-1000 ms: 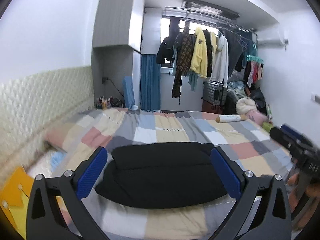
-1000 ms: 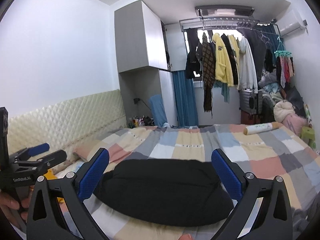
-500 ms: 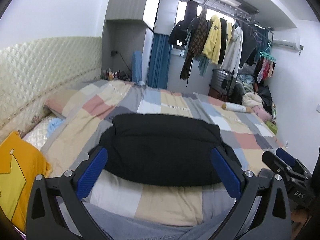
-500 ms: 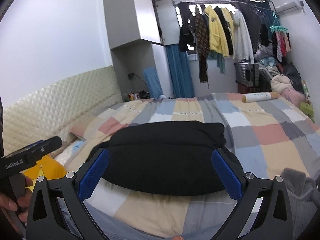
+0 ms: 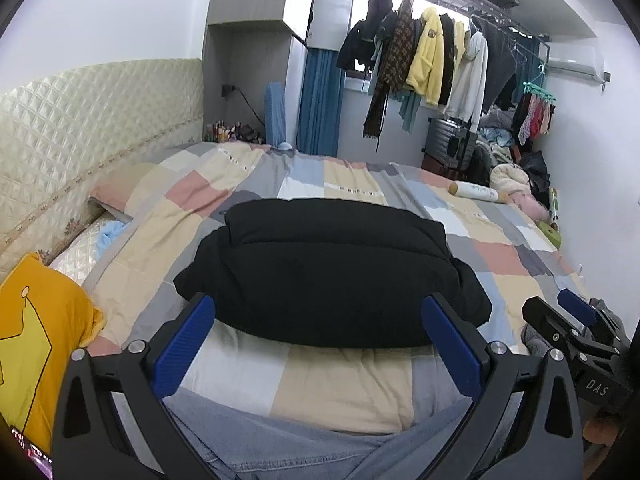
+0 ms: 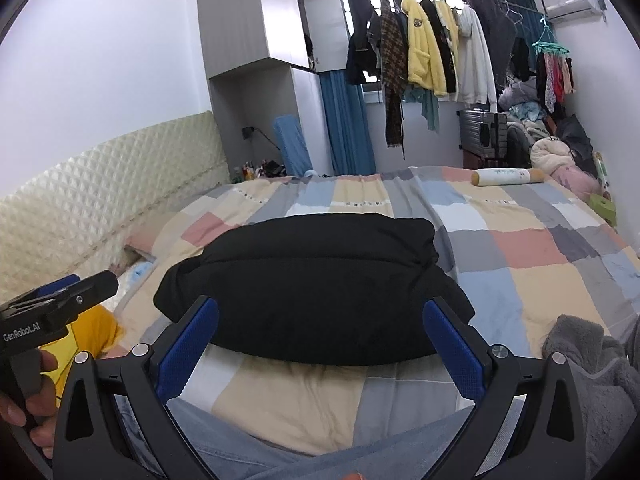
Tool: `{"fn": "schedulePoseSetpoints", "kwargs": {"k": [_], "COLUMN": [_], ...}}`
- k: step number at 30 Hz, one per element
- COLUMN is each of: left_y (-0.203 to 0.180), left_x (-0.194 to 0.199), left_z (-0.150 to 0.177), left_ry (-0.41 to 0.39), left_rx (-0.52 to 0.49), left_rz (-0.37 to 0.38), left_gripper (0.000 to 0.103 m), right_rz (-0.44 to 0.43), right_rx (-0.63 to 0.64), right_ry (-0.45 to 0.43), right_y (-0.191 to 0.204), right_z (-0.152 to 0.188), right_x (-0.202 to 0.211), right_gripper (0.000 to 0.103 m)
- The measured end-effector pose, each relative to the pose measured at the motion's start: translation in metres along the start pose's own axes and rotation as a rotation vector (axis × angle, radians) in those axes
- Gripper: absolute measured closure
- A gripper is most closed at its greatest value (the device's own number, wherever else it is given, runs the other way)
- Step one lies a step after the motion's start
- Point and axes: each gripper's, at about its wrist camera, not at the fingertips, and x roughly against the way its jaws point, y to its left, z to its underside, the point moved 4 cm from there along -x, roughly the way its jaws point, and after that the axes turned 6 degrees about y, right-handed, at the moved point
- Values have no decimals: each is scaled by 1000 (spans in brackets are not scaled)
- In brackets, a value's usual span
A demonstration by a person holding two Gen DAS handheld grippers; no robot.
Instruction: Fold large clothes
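A black garment (image 5: 328,272) lies folded into a thick rectangle on the checked bedspread (image 5: 344,384); it also shows in the right wrist view (image 6: 316,284). My left gripper (image 5: 320,340) is open and empty, held just short of the garment's near edge. My right gripper (image 6: 320,340) is open and empty at the same distance. Each gripper shows at the edge of the other's view: the right one (image 5: 576,332) low right, the left one (image 6: 60,300) low left.
A yellow cushion (image 5: 36,340) lies at the bed's left. A grey fleece item (image 6: 592,360) lies at the right. A white roll (image 6: 506,178) rests at the far right of the bed. Clothes hang on a rail (image 6: 432,52) at the back. A quilted headboard (image 5: 80,120) runs along the left.
Both grippers have tilted down and drawn nearer the garment's near edge. The garment has not moved. Both stay open.
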Motion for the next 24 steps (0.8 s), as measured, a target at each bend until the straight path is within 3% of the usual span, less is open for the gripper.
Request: {"fn": "schedulePoseSetpoints", "kwargs": {"k": [24], "left_y": [10], "left_x": [0], "left_z": [1], "left_ry": [23], "left_rx": [21], "left_rz": [-25], "left_gripper": [0], "right_rz": [14], "right_rx": [-18], "right_ry": [2], "right_y": [-3], "right_z": [-2], "right_x": [2], "right_gripper": [0]}}
